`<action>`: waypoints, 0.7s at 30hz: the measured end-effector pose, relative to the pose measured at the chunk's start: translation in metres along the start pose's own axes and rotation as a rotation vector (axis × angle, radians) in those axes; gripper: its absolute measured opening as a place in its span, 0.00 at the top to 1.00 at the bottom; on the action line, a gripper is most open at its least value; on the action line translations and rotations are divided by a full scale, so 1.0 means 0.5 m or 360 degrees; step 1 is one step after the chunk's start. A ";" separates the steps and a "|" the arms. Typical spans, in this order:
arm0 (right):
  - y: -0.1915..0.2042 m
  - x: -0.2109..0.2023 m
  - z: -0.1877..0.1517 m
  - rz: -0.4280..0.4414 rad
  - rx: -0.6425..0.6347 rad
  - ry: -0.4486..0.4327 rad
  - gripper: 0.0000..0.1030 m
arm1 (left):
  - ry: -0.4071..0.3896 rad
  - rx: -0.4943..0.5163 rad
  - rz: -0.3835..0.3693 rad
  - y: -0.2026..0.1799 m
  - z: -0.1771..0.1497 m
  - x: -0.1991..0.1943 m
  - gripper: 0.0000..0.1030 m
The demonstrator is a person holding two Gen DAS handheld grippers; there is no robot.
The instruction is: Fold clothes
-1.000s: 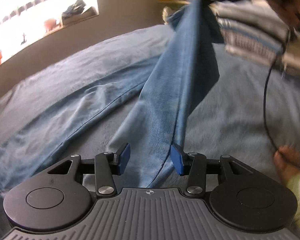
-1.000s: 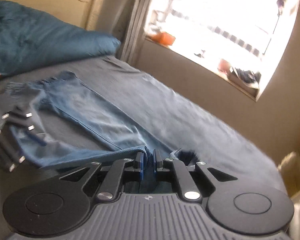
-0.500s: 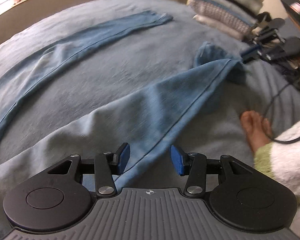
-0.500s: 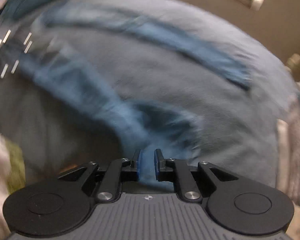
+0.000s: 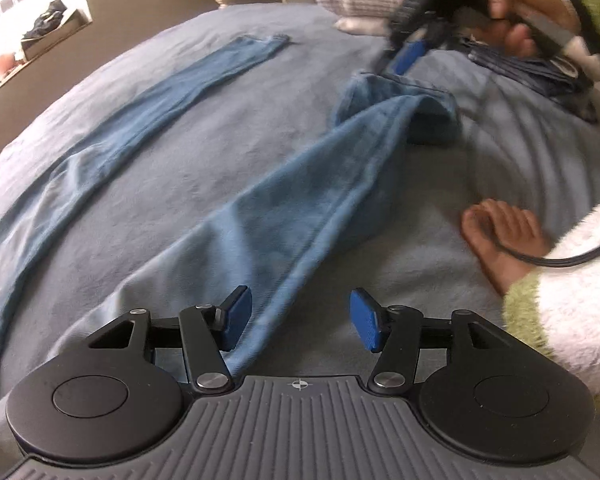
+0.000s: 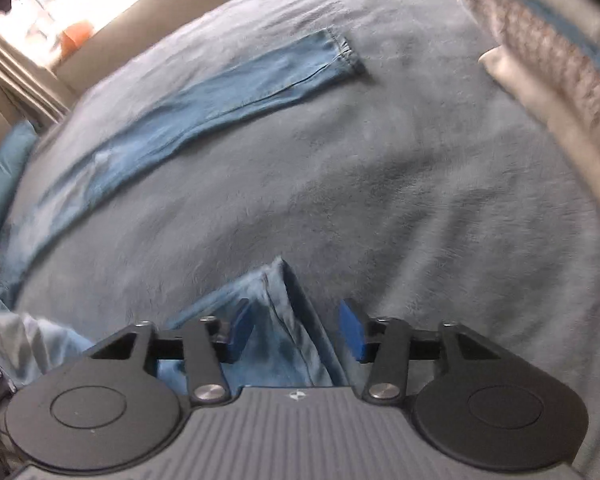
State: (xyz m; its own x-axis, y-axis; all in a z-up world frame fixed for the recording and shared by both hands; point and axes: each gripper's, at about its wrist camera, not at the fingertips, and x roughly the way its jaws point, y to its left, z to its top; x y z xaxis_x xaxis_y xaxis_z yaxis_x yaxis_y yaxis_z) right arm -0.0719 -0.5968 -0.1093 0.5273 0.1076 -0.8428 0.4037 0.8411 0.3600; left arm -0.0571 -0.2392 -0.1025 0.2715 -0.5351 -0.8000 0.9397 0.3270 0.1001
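On the bed (image 5: 500, 168), my jeans (image 5: 284, 216) lie spread, one leg stretching from my left hand-held gripper (image 5: 298, 322) toward my right hand-held gripper (image 6: 296, 330). Both have just been opening, denim loose between released jaws; the right sits nearer the crumpled hem (image 6: 278, 280).
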 end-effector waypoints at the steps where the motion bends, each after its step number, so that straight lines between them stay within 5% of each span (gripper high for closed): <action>1: 0.001 0.011 0.001 0.0015 -0.0025 0.0017 0.35 | -0.0007 -0.0015 0.0006 -0.004 0.001 -0.001 0.47; 3: 0.008 0.038 -0.002 -0.0003 -0.0082 0.0072 0.39 | -0.0013 -0.0056 0.0007 -0.009 0.000 -0.006 0.47; 5: 0.029 0.048 -0.006 -0.0049 -0.0185 0.0076 0.68 | -0.0010 -0.0088 0.0009 -0.009 -0.001 -0.008 0.47; 6: 0.041 0.049 -0.008 -0.0082 -0.0246 0.0067 0.97 | -0.0006 -0.0119 0.0002 -0.005 -0.001 -0.010 0.47; 15: 0.055 -0.222 -0.002 0.0113 -0.0123 -0.0633 0.97 | 0.0001 -0.0381 -0.0112 0.041 -0.013 -0.032 0.47; 21: -0.023 -0.229 -0.022 0.0099 0.0184 -0.0638 0.97 | 0.0004 -0.0460 -0.0187 0.049 -0.015 -0.033 0.47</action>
State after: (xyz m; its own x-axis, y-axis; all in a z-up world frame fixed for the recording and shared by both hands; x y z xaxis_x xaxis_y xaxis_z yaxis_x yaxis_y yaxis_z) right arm -0.1450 -0.6132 -0.0214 0.7932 -0.0776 -0.6040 0.4311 0.7721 0.4668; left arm -0.0402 -0.2166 -0.0914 0.1634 -0.5806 -0.7976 0.8664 0.4712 -0.1656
